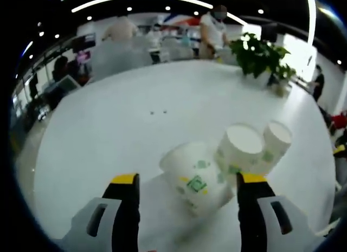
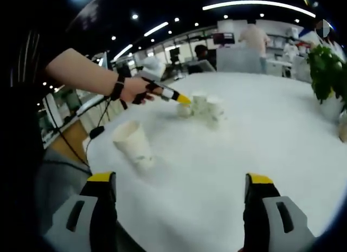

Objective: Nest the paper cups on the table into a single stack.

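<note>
Left gripper (image 1: 187, 184) jaws stand wide apart, yellow tips up, nothing clamped; between them, closest to the lens in the left gripper view, a white paper cup (image 1: 195, 179) sits on the white table (image 1: 108, 133), tilted, with a green square logo and small green marks on its side. Text on the logo is too blurred to read. Just behind it on the right, touching it, two more cups (image 1: 255, 146) stand upside down side by side, flat bases up, same green print. Right gripper (image 2: 181, 200) is also open, jaws well apart over bare table, holding nothing. In the right gripper view a single cup (image 2: 134, 143) stands mouth up near the table's left edge, faint greenish print, unreadable. Farther back a small cluster of cups (image 2: 206, 108) sits mid-table, with the left gripper's yellow tip right at it, held by a person's hand (image 2: 133, 89) with a dark wrist strap. Potted green plant (image 1: 260, 57) stands at the far right side of the table. People stand at counters in the background under ceiling spot lights; screens there are too small to read.
</note>
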Demonstrator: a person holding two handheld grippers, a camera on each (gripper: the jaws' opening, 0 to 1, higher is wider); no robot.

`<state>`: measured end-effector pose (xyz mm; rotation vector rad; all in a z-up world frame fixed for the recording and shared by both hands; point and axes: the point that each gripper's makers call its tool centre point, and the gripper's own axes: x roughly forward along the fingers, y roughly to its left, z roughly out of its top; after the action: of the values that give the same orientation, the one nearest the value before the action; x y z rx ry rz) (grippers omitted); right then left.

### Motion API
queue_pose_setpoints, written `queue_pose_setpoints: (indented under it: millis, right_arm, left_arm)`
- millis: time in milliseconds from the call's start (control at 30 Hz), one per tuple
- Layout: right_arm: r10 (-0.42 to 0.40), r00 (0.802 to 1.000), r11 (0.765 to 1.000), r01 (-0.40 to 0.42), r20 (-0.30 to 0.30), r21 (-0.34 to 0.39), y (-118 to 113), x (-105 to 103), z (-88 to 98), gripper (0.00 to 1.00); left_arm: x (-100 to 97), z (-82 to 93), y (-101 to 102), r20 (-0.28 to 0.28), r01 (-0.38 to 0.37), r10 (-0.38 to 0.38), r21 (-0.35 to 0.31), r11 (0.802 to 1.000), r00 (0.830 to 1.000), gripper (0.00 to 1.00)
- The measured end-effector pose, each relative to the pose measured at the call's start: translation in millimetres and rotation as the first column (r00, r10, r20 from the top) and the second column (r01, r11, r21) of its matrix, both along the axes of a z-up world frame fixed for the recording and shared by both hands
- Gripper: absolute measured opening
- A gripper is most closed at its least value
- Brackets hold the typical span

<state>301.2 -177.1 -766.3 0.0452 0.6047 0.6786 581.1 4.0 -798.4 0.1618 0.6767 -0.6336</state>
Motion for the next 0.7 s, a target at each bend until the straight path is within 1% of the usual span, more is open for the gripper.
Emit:
queue_pose_setpoints:
  millis: [267, 500, 600, 700]
  right_arm:
    - [-0.001, 1.000, 1.000, 0.001, 0.001, 0.004, 1.7, 1.6, -0.9, 0.96]
    - [-0.006, 1.000, 1.000, 0.007, -0.004, 0.008, 0.5, 1.1, -2.6, 0.96]
    - [0.012, 1.000, 1.000, -0.012, 0.000, -0.010, 3.4, -0.3, -4.0, 0.96]
    - [0.022, 1.000, 1.000, -0.022, -0.003, -0.008, 5.9, -0.6, -5.0, 0.96]
  left_arm:
    - [9.0, -1.3, 1.9, -0.002, -0.005, 0.005, 0.015, 1.000, 1.000, 0.70]
    - [10.5, -9.2, 3.8, -0.026, -0.009, 0.010, 0.032, 0.999, 1.000, 0.69]
    - [11.2, -10.9, 3.7, -0.039, -0.008, 0.009, 0.033, 0.999, 0.999, 0.69]
    - [11.5, -11.7, 4.9, -0.044, -0.003, 0.006, 0.047, 0.999, 0.999, 0.68]
